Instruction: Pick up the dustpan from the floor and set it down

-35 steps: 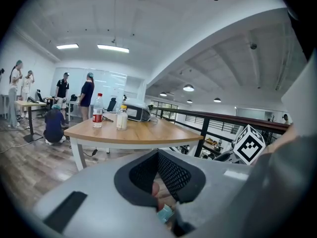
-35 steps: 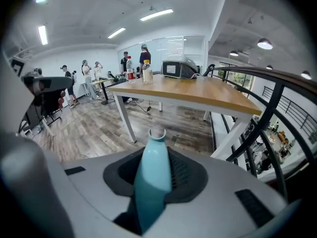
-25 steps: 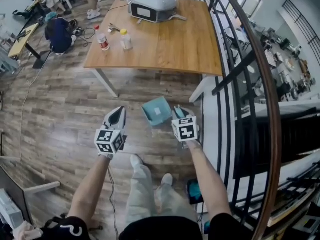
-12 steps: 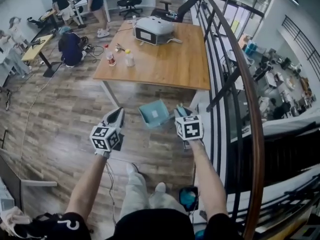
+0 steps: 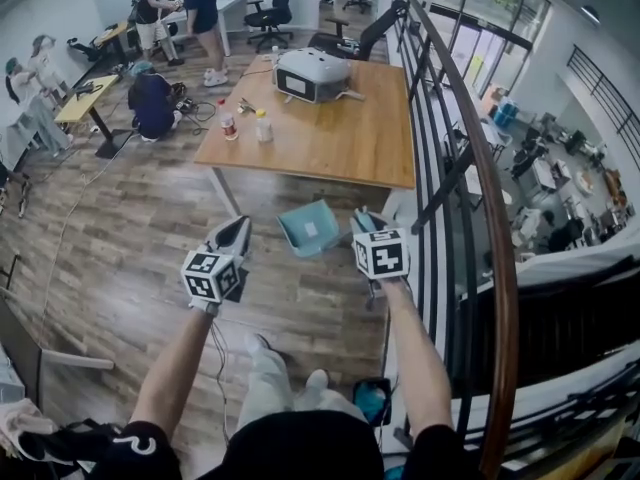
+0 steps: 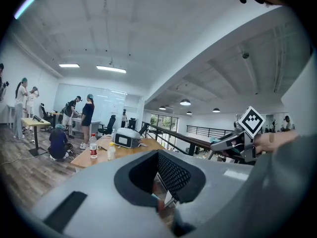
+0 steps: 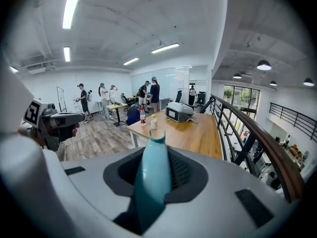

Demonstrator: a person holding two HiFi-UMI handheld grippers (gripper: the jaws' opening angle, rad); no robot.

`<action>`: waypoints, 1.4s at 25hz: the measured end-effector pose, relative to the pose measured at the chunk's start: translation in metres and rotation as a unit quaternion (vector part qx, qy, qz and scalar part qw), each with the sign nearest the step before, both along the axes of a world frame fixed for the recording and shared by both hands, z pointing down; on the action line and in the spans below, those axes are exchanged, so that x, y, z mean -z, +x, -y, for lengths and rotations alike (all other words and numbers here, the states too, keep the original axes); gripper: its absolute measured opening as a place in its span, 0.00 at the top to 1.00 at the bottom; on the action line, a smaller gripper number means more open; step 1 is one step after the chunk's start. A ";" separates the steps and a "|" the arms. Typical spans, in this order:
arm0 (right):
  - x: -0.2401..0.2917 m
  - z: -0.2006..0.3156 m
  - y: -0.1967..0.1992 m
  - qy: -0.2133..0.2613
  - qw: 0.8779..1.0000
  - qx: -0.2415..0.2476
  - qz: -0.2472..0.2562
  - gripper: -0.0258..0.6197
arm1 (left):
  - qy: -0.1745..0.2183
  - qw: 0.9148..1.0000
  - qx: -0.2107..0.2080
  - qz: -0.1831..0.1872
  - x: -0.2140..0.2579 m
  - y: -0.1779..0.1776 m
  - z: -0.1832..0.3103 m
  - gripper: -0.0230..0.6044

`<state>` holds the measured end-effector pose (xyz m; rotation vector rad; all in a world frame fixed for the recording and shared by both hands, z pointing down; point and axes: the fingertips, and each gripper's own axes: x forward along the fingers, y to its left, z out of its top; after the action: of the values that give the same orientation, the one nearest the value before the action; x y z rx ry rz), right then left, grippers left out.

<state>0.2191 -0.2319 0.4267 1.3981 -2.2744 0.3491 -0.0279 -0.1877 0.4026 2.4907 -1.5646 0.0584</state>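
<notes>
A teal dustpan (image 5: 309, 226) hangs in the air above the wooden floor, its pan to the left of my right gripper (image 5: 362, 220). That gripper is shut on the dustpan's teal handle (image 7: 153, 175), which stands up between its jaws in the right gripper view. My left gripper (image 5: 240, 224) is level with it, a short way left of the pan and apart from it. Its fingers meet at the tips and hold nothing. The left gripper view shows the right gripper (image 6: 224, 144) off to the right.
A wooden table (image 5: 330, 143) stands ahead with a white device (image 5: 312, 73) and two bottles (image 5: 229, 126) on it. A black railing with a brown top rail (image 5: 478, 183) runs along the right. Several people (image 5: 152, 103) are at the far left, by desks and chairs.
Both grippers have risen, and the dustpan has come up with the right one. The head view has tilted up, so more of the room's far end shows.
</notes>
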 end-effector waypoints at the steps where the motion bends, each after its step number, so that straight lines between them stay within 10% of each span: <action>1: 0.001 -0.001 0.000 0.000 1.000 0.001 -0.001 0.82 | 0.000 1.000 0.000 0.001 0.002 -0.001 -0.001 0.97; 21: -0.054 0.012 -0.045 -0.043 0.998 0.041 -0.019 0.82 | -0.029 0.999 0.018 0.017 -0.038 -0.040 0.013 0.97; 35: -0.196 0.072 -0.115 -0.092 0.995 0.011 -0.041 0.82 | -0.070 0.997 0.001 0.019 -0.135 -0.111 0.072 0.97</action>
<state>0.1041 -0.3041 0.6230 1.2710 -2.1303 0.4721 -0.1385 -0.2600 0.5378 2.3941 -1.5213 0.2072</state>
